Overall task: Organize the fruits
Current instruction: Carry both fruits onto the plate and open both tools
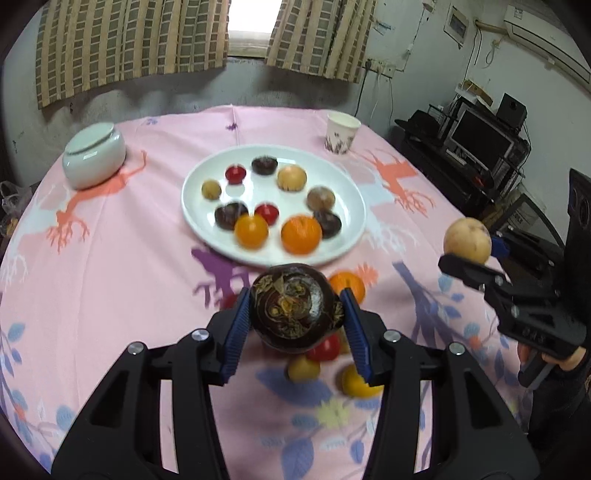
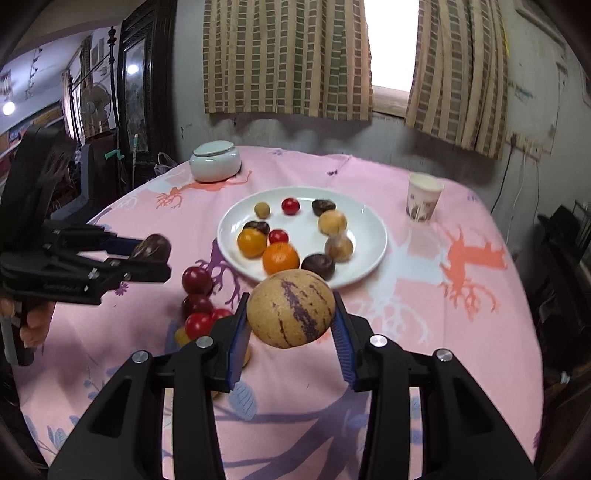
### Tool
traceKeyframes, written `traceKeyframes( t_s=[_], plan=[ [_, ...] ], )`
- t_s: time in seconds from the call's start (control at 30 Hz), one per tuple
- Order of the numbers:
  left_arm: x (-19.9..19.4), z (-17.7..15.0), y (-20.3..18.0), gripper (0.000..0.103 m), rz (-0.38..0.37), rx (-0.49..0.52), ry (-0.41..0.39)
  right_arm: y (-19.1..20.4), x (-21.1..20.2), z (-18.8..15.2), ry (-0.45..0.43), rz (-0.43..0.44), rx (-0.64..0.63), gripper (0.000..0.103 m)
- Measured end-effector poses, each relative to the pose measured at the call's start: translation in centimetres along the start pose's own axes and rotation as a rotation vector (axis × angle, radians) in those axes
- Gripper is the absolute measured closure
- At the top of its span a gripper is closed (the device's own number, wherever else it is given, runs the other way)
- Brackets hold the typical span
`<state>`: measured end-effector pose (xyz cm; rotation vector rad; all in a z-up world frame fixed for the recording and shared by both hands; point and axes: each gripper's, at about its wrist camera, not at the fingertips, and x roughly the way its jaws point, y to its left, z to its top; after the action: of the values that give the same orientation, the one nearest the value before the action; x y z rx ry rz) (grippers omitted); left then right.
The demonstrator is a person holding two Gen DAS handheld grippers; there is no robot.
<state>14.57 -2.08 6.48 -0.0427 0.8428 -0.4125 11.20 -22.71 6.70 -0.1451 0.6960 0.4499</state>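
White plate (image 1: 207, 225) is loaded with small fruits, oranges, reds and dark ones. Left gripper (image 1: 295, 314) is clamped on a dark purple fruit (image 1: 295, 306); right gripper (image 2: 290, 325) is clamped on a tan striped fruit (image 2: 291, 308).

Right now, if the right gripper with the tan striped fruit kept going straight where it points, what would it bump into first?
Probably the white plate: the right gripper points down toward its near rim, where a dark fruit and an orange lie. Depth is unclear.

Blown-out window (image 1: 251, 26) backlight; dim room, fisheye-bent edges, fruit seemingly motion-blurred.
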Motion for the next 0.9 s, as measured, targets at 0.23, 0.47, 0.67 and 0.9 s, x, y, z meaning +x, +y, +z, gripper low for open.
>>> traceKeyframes(
  t_s=[0.23, 0.47, 0.67, 0.9],
  plan=[
    [3.9, 5.4, 3.0, 0.054, 0.061, -0.118, -0.037, -2.1, 5.7, 3.3, 0.014, -0.041, 0.033, 0.061],
    [10.1, 6.1, 5.2, 0.054, 0.106, -0.196, 0.051, -4.1, 13.3, 5.3, 0.086, 0.020, 0.183, 0.061],
    [11.0, 6.0, 5.9, 0.041, 0.142, -0.251, 0.018, -4.2, 15.9, 5.9, 0.083, 0.062, 0.285, 0.058],
    [6.2, 5.6, 5.6, 0.025, 0.058, -0.308, -0.095, -5.4, 12.6, 5.1, -0.004, 0.069, 0.386, 0.032]
  ],
)
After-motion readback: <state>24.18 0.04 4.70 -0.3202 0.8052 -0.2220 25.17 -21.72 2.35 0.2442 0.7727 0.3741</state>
